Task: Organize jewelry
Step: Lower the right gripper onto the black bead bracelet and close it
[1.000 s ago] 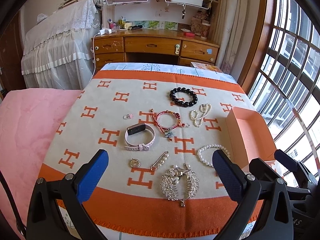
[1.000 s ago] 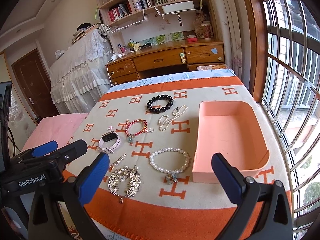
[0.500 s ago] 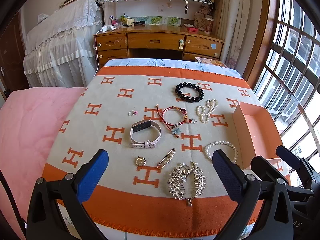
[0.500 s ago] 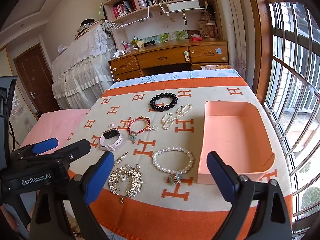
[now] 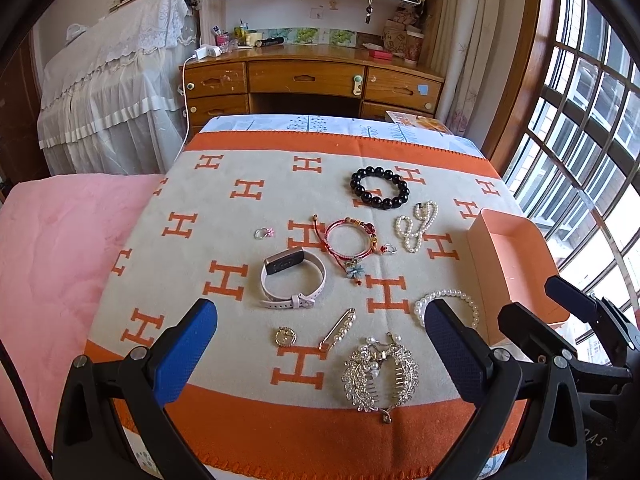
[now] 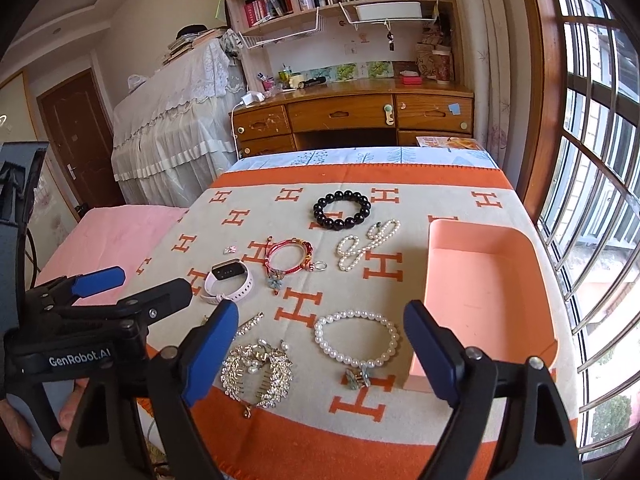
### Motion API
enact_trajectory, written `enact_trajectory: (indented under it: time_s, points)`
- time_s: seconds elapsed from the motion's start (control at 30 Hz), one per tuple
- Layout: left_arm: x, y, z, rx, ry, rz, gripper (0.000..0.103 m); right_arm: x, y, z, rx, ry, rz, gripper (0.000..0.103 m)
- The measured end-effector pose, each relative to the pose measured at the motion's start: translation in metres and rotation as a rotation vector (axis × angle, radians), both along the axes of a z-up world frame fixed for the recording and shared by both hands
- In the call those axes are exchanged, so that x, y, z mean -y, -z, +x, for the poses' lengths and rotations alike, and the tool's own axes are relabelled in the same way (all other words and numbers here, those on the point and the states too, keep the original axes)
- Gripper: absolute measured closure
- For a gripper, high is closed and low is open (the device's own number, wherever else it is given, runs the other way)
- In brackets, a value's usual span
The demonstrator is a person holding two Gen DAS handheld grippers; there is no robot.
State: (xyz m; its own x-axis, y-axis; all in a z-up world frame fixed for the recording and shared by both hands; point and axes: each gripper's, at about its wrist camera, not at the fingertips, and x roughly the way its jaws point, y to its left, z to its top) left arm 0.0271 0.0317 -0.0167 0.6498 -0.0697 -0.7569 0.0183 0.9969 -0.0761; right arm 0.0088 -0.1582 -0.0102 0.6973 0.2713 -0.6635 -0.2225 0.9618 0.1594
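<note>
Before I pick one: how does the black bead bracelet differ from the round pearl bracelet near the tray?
The black bead bracelet has large dark glossy beads and no charm; the pearl bracelet has smaller white beads and a small charm hanging at its near side. The black one lies far up the blanket; the pearl one lies close beside the pink tray. Both lie flat as closed loops.

Your right black two-finger gripper with blue pads (image 6: 320, 348) points downward, jaws closing, nothing between them. Your left black blue-padded gripper (image 5: 320, 344) stands wide apart and empty, just left of the right one, your hand (image 6: 60, 420) beneath it.
</note>
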Motion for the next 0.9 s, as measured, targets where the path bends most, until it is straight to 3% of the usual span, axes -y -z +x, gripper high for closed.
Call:
enact_trajectory:
  time_s: [0.23, 0.43, 0.57, 0.73, 0.9]
  points:
    - [-0.019, -0.041, 0.04, 0.065, 0.016, 0.143, 0.001, 0.002, -0.042, 0.057, -0.051, -0.066, 0.032, 0.027]
    - [-0.039, -0.049, 0.105, -0.008, 0.023, 0.129, 0.001, -0.004, -0.058, 0.14, -0.123, -0.068, -0.018, 0.038]
    - [-0.041, -0.024, 0.158, -0.111, 0.044, 0.087, 0.001, -0.01, -0.028, 0.208, -0.283, -0.06, -0.019, 0.05]
    - [-0.029, 0.019, 0.198, -0.217, 0.103, 0.065, 0.002, -0.015, 0.037, 0.268, -0.489, -0.028, -0.025, 0.068]
    - [-0.022, 0.049, 0.208, -0.282, 0.139, 0.081, 0.004, -0.018, 0.082, 0.29, -0.573, -0.001, -0.063, 0.07]
